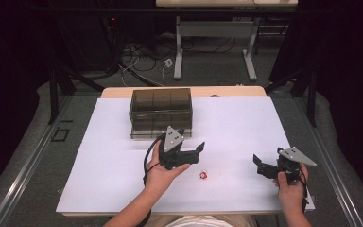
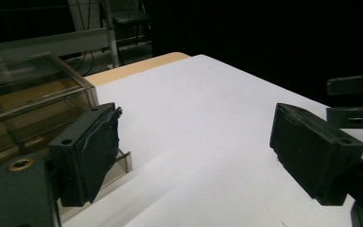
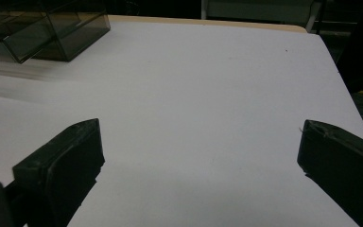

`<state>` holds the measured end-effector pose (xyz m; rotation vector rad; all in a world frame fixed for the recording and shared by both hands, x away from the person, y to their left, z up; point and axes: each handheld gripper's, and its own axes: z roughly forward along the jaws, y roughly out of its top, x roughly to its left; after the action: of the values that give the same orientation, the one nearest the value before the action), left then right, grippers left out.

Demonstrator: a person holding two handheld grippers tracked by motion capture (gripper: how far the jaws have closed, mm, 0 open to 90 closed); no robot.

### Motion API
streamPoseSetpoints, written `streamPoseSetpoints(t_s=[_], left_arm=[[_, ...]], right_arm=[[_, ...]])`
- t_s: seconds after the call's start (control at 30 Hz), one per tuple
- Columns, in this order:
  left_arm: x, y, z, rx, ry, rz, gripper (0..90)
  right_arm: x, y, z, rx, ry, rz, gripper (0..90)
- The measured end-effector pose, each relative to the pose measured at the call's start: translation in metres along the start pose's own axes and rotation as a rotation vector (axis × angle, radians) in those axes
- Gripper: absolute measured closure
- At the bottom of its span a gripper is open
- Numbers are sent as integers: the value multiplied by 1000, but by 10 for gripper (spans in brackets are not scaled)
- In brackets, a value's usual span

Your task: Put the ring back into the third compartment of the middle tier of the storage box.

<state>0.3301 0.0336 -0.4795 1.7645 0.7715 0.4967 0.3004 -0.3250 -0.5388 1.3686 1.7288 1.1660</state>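
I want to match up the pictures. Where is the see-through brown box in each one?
High view: the brown box stands at the table's far middle, just beyond the left gripper.
Left gripper view: the box is at the left edge, behind the left-hand jaw.
Right gripper view: the box sits in the top left corner.
Shared landmark: the white table sheet under it.

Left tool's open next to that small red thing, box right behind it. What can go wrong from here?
1. The small red thing lies loose on the white sheet, beside and a little behind the open left tool; a sideways move may knock it away.
2. The clear box stands close behind that tool; its back or cable might bump it.
3. The thing looks tiny next to the pads, so a pinch may miss.
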Motion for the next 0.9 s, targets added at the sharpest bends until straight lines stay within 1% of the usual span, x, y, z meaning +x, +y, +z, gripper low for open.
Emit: streamPoseSetpoints(t_s=[0.03,0.07,0.17,0.2,0.23,0.3,0.33,0.37,0.4,0.43,0.47,0.53,0.6,0.63,0.7,0.8,0.83,0.87,0.9], left_arm=[[-2,-1,1,0,-4,1,167],[-6,-4,2,8,-27,-7,173],[-10,-6,4,18,-35,-14,181],[-13,-9,4,30,-41,-8,190],[-14,-10,4,31,-43,-5,196],[-15,-11,4,36,-46,-2,197],[-16,-13,4,43,-57,-14,201],[-16,-13,4,43,-57,-14,205],[-16,-14,4,50,-66,-16,205],[-17,-15,4,51,-72,-27,213],[-17,-16,4,54,-76,-29,216],[-17,-18,3,64,-82,-26,223],[-17,-21,3,70,-81,-28,232],[-17,-23,3,87,-76,-34,236],[-17,-24,3,92,-76,-38,239],[-16,-28,3,107,-80,-51,249],[-16,-29,4,112,-83,-59,258],[-16,-31,4,115,-87,-58,258],[-16,-32,4,118,-91,-66,262]], right_arm=[[0,0,0,-6,4,-2,10],[0,0,0,-6,6,0,10],[0,0,1,-9,8,-4,11],[2,0,2,-16,8,1,11],[2,0,2,-20,11,3,11],[2,0,2,-20,12,-6,11],[2,0,1,0,13,-15,11],[2,0,1,-1,15,-18,11],[2,0,1,-1,15,-18,11],[2,0,2,-8,19,-13,11],[2,0,2,-7,21,-8,11],[2,0,3,-14,23,-6,12],[2,0,3,-14,23,-6,13],[2,0,3,-13,24,-5,15],[3,0,3,-17,22,-2,15],[2,0,4,-15,26,-7,15],[3,-1,4,-11,25,5,15],[3,-1,4,-11,25,5,15],[3,0,4,-5,32,3,15]])
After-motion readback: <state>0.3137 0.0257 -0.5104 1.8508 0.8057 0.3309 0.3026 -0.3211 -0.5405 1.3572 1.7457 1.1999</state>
